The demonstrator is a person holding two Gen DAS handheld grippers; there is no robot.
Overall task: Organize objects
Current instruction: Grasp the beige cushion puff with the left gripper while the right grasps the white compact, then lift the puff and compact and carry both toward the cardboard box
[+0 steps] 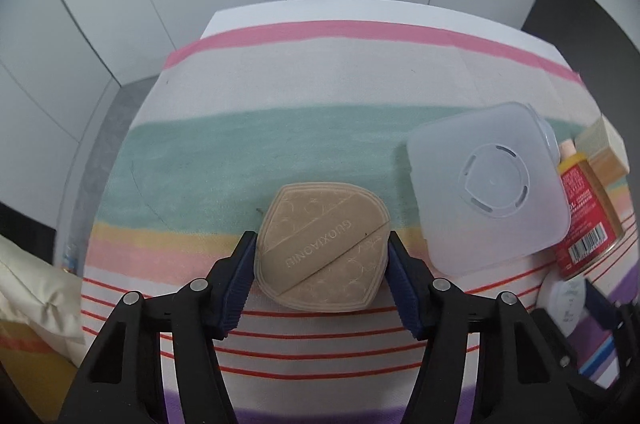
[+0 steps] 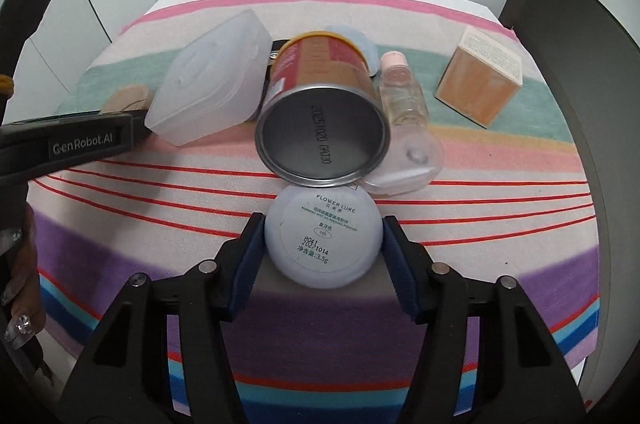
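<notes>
A tan powder puff (image 1: 324,246) with embossed lettering lies on the striped cloth, and my left gripper (image 1: 322,278) is shut on it, the blue pads pressing both its sides. The puff also shows small in the right wrist view (image 2: 128,96), beside the left gripper's black body (image 2: 72,144). My right gripper (image 2: 322,256) is shut on a round pale blue powder compact (image 2: 322,238), label side up, at the near edge of the cloth. The compact shows in the left wrist view (image 1: 568,304) at the far right.
A frosted plastic box (image 1: 488,184) (image 2: 208,80) lies right of the puff. A red and gold tin can (image 2: 320,112) (image 1: 584,216) lies on its side just beyond the compact. A small clear bottle (image 2: 402,92), a clear round lid (image 2: 408,160) and a tan carton (image 2: 480,76) lie to its right.
</notes>
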